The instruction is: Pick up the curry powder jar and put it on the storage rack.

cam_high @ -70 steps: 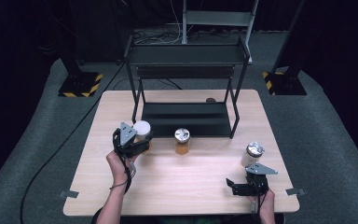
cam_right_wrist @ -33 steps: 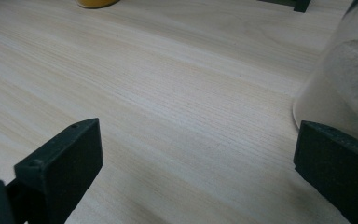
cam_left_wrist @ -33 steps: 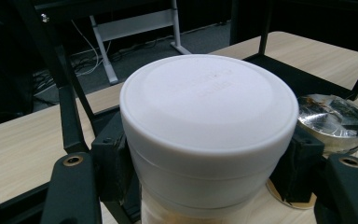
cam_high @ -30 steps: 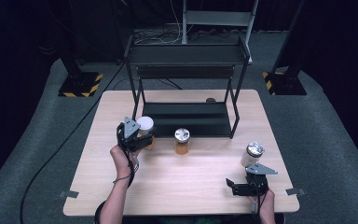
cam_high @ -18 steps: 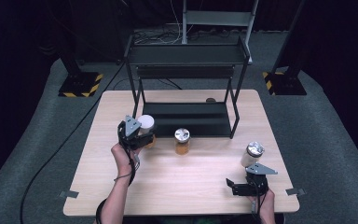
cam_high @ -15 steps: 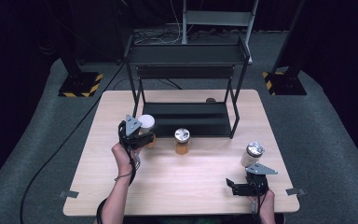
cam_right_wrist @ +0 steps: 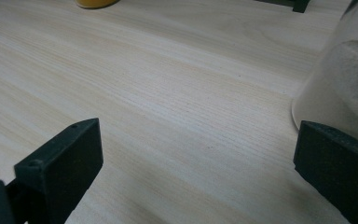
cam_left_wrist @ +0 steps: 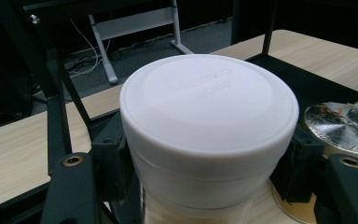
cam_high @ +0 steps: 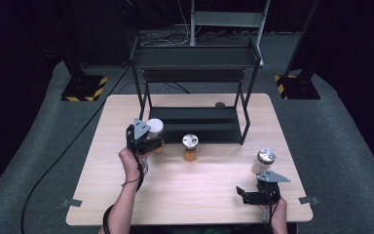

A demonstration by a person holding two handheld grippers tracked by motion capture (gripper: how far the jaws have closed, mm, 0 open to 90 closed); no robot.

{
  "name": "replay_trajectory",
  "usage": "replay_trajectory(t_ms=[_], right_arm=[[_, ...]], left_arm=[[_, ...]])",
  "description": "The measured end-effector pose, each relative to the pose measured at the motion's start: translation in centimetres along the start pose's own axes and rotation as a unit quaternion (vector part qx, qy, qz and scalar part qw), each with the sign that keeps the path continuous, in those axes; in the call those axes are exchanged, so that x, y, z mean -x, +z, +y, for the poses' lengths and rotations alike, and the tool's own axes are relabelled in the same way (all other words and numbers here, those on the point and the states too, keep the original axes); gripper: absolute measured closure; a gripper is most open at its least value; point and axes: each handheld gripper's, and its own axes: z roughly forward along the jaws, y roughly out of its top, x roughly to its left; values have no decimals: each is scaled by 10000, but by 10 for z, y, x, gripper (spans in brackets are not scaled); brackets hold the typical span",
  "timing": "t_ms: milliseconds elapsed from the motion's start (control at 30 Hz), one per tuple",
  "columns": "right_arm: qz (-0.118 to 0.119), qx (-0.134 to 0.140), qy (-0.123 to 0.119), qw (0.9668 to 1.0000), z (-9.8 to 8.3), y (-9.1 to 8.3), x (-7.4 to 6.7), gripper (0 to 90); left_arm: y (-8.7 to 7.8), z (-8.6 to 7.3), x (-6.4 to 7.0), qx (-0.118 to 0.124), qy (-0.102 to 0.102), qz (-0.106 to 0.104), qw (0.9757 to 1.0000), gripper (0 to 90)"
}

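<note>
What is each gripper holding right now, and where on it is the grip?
The left gripper is shut on the white-lidded jar, fingers clamping its sides just under the lid. The right gripper is open and holds nothing.

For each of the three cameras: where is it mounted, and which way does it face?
High view: above the near table edge, looking forward and down; both forearms, left gripper, right gripper.
Left gripper view: on that gripper, along its jaws clamping the white-lidded jar, rack behind.
Right gripper view: low over the tabletop, jaws apart.
Shared: silver-lidded jar.
</note>
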Motion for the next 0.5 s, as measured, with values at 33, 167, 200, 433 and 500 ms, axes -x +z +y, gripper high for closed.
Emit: replay_trajectory(t_ms=[33, 167, 200, 433, 500], right_arm=[[-1, 0, 1, 10000, 0, 0, 0, 4], [-1, -1, 0, 10000, 0, 0, 0, 4], [-2, 0, -1, 10000, 0, 0, 0, 4], [2, 1, 2, 10000, 0, 0, 0, 4], [2, 1, 7, 10000, 0, 0, 0, 4]], left_arm=[[0, 0, 0, 1, -4, 0, 10000, 339], [2, 1, 0, 4, -13, 2, 10000, 339], [2, 1, 0, 7, -11, -5, 10000, 339], [6, 3, -1, -7, -5, 2, 10000, 339], [8, 4, -1, -23, 4, 0, 10000, 339]])
